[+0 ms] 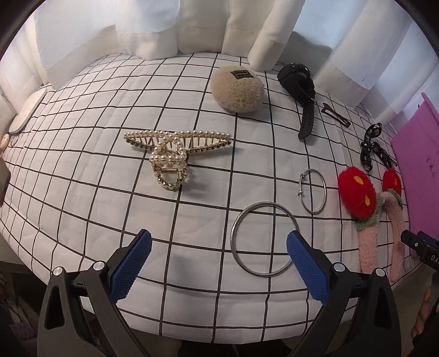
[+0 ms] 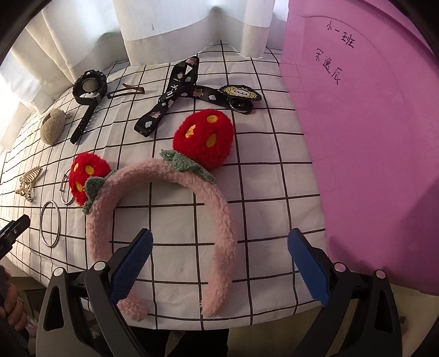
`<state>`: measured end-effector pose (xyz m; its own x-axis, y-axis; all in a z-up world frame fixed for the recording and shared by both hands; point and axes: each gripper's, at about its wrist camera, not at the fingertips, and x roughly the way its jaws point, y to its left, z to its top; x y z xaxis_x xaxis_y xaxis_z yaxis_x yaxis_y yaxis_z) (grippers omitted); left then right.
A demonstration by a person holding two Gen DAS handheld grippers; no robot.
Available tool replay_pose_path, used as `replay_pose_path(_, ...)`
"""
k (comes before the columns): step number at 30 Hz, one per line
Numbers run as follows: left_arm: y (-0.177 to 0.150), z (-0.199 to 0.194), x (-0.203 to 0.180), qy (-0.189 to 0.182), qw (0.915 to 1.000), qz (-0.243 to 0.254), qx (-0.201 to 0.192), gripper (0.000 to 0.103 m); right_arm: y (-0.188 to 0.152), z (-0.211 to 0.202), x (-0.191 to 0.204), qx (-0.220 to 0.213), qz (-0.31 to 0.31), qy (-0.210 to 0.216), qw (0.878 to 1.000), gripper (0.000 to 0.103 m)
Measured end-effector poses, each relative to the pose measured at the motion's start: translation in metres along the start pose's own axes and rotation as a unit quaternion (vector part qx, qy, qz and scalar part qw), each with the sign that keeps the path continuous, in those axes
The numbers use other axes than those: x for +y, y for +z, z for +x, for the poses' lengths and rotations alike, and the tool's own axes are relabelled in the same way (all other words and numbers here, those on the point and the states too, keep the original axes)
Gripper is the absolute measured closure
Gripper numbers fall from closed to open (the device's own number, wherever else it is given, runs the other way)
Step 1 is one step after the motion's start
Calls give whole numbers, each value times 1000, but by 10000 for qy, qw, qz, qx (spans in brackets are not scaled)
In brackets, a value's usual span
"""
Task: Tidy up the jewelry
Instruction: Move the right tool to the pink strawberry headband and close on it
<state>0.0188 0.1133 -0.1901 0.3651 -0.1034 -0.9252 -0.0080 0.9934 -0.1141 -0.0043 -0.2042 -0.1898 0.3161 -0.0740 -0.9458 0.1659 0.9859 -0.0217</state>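
The checked white cloth [image 1: 192,192] covers the table, and everything is placed here by the pink fuzzy headband [image 2: 164,197] with its two red strawberry pompoms. A pink sheet [image 2: 370,137] with handwritten characters lies just to the right of the headband, over the cloth's right part. Beyond the headband, toward the white curtain [image 1: 192,24], a black patterned lanyard [image 2: 175,90] lies folded across itself, ending at a black-and-gold badge [image 2: 241,92]. Farther left of the lanyard sit a black wristwatch [image 1: 297,82] and a beige fuzzy pouch [image 1: 237,89]; a brown snap hair clip [image 2: 126,90] rests between the watch and the lanyard. Well to the left of the headband lies a pearl claw clip [image 1: 171,153]. Nearer, a large silver bangle [image 1: 264,239] lies flat just left of the headband's leg, and a smaller silver bangle [image 1: 312,190] lies beside the left strawberry — near it, though I cannot tell whether they touch.

The left tool [image 1: 218,261] hangs low over the cloth with its blue pads spread wide, holding nothing; its right pad overlaps the large bangle's rim in the view. The right tool [image 2: 219,261] is likewise wide open and empty — the headband's right leg lies between its pads, the left leg passes under the left pad.
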Motion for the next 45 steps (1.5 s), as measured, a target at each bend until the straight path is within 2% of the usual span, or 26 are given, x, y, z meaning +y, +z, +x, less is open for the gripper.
replay_pose_path(6,-6,16,-29,-55,9992,406,22,6,4,15,-3,13,-89,-129,9999,9)
replay_pose_path(12,-6,29,-44,-73,9986,518,87,6,10,29,-4,32,-125,-184,9997,9)
replay_pose_path(18,-11,38,-56,306,9959,846,-39,5,11,39,-11,82,-126,-227,9996,9)
replay_pose_path(24,-16,37,-54,285,9958,818,-294,5,11,44,-23,11,22,-31,10000,9)
replay_pose_path(30,-22,35,-54,289,9950,767,-577,5,6,41,-28,-391,-66,-14,9992,9)
replay_pose_path(33,-22,35,-54,269,9949,789,-576,6,9,40,-32,-329,-72,-10,9994,9)
replay_pose_path(35,-21,35,-54,256,9948,797,-578,6,12,41,-21,-301,-66,-13,9995,9)
replay_pose_path(38,-22,34,-55,240,9946,818,-594,9,14,38,-19,-303,-138,14,9994,10)
replay_pose_path(41,-24,31,-59,204,9938,901,-616,16,19,36,-7,-321,-216,0,9993,10)
replay_pose_path(44,-26,28,-65,140,9922,1058,-648,29,16,33,-2,-346,-266,78,9990,12)
replay_pose_path(45,-27,27,-67,131,9915,1115,-655,32,16,31,0,-360,-310,96,9988,16)
